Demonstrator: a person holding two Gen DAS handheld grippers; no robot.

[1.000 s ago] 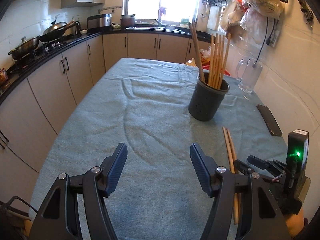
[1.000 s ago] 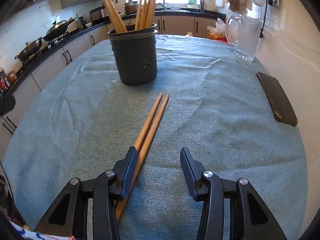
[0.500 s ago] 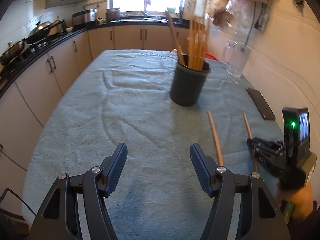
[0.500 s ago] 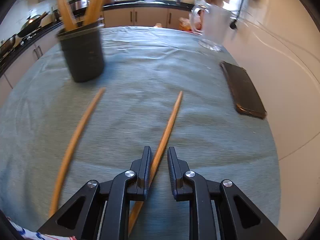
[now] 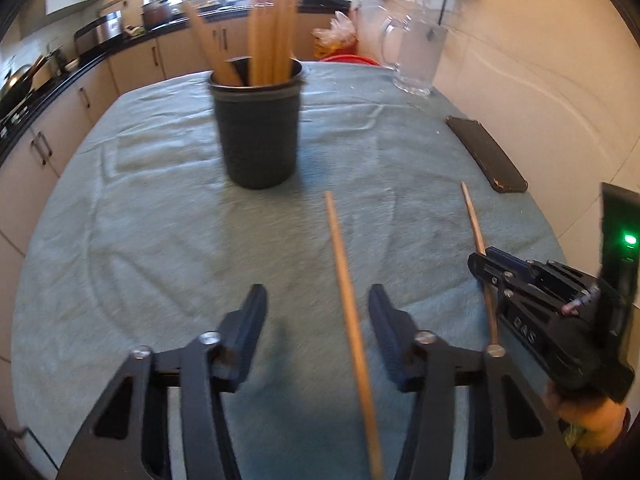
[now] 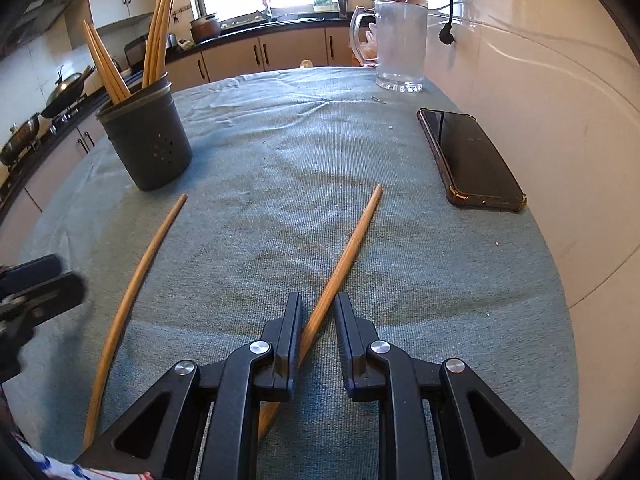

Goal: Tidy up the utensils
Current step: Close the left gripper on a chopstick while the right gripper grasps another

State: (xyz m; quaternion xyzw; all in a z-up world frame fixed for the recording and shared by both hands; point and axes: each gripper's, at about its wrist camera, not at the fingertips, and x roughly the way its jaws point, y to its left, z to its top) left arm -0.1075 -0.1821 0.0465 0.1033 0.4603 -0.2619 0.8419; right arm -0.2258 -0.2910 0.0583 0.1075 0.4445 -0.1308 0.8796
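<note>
I see the right gripper [image 6: 316,334] low over the near part of the desk [image 6: 420,264], its jaws drawn narrow around one chopstick [image 6: 352,248]. The left jaw touches the stick; a slim gap shows at the right jaw, so I cannot confirm a firm clamp. This chopstick lies on the teal cloth, its tip pointing toward the far right, where a dark phone [image 6: 468,156] rests near the desk's right edge.

My left gripper [image 5: 316,320] has its jaws wide. A second chopstick [image 5: 348,308] lies on the cloth between them, nearer the right jaw, with neither jaw touching it. In the right wrist view the same stick [image 6: 136,284] runs along the near left part of the desk, tip aimed at the holder, well apart from the first stick.

The dark round utensil holder [image 6: 146,144] stands upright toward the desk's far left side, with perforations low on its wall. Several wooden chopsticks [image 6: 158,36] stand in it, leaning out above the rim. From the left wrist view the holder [image 5: 258,132] sits straight ahead, beyond the loose stick's tip.

A clear glass pitcher [image 6: 398,44] stands at the far right corner of the desk. The left wrist view is motion-blurred, so finer detail there cannot be read.
</note>
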